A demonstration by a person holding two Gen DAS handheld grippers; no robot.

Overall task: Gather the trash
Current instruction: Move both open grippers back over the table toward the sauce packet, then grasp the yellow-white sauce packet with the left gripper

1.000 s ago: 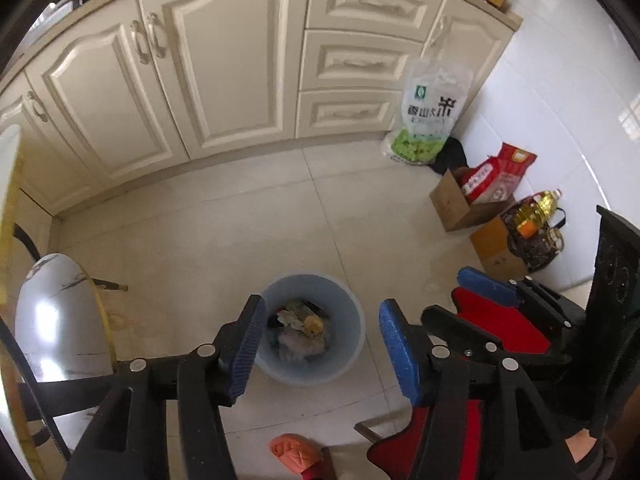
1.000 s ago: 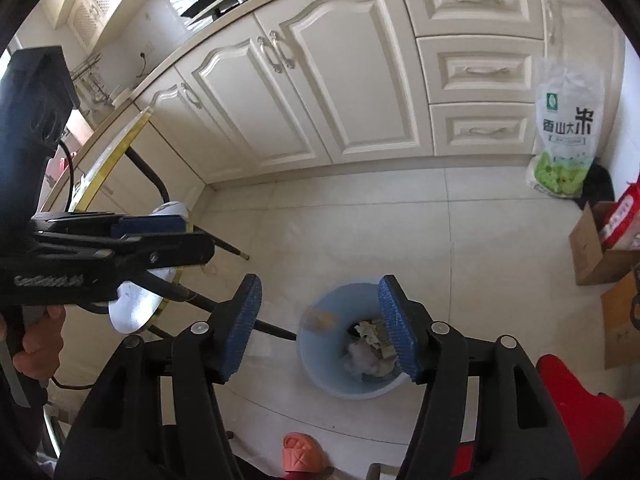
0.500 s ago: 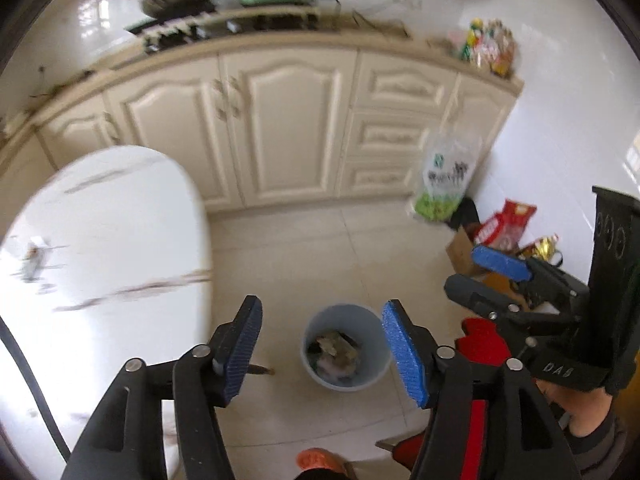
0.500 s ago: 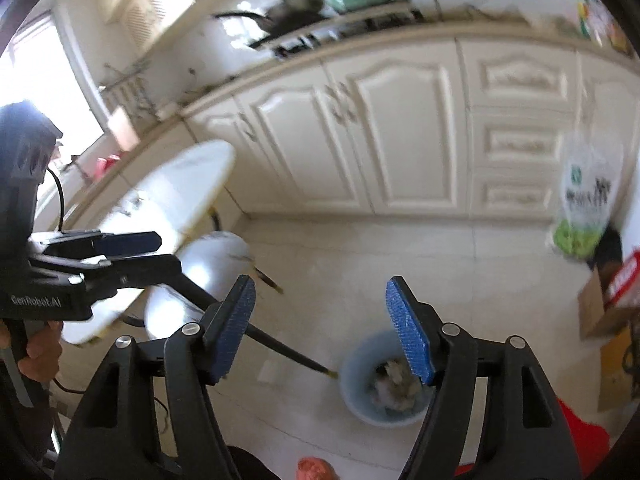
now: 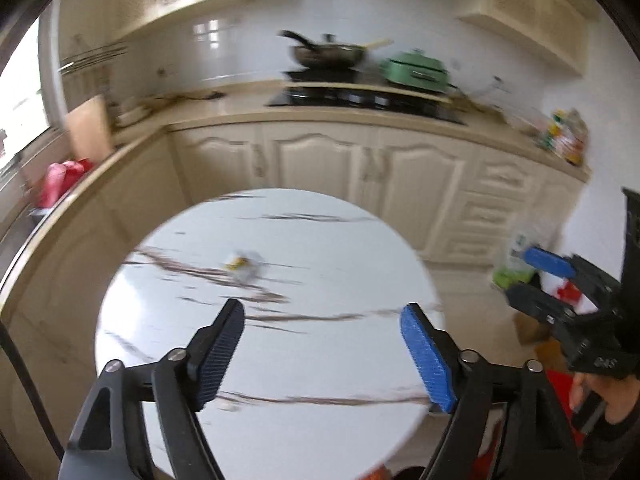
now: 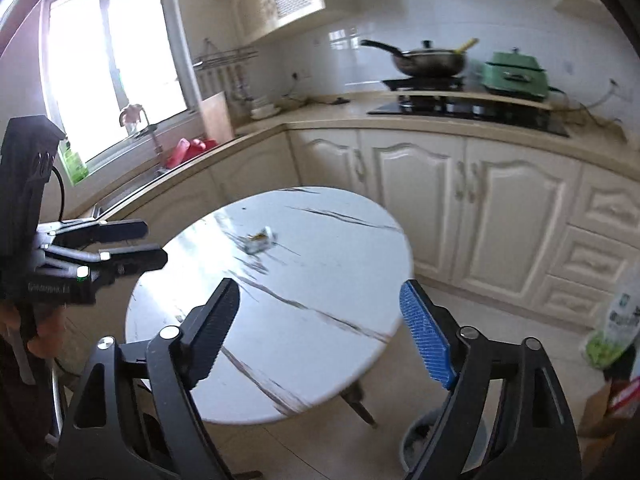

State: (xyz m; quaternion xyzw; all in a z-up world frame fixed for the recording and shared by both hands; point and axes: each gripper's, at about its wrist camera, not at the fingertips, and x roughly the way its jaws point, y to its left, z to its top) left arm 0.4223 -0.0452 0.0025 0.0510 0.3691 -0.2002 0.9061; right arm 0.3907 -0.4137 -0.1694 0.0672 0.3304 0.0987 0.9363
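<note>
A small crumpled wrapper (image 5: pixel 243 265) with a yellow patch lies on the round white marble table (image 5: pixel 280 420); it also shows in the right wrist view (image 6: pixel 261 240). My left gripper (image 5: pixel 323 354) is open and empty above the table's near half, short of the wrapper. My right gripper (image 6: pixel 319 330) is open and empty over the table's (image 6: pixel 288 380) near right edge. The blue trash bin (image 6: pixel 416 440) shows partly on the floor behind my right gripper's right finger.
Cream cabinets (image 6: pixel 472 208) and a counter with a stove, a pan (image 6: pixel 428 60) and a green pot (image 6: pixel 514 74) run along the back. A sink and window are at the left. A rice bag (image 6: pixel 614 332) and cardboard boxes stand at the right wall.
Both grippers have swung up from the bin on the floor to face the table top. The wrapper on the table has come into view. Both stay open.
</note>
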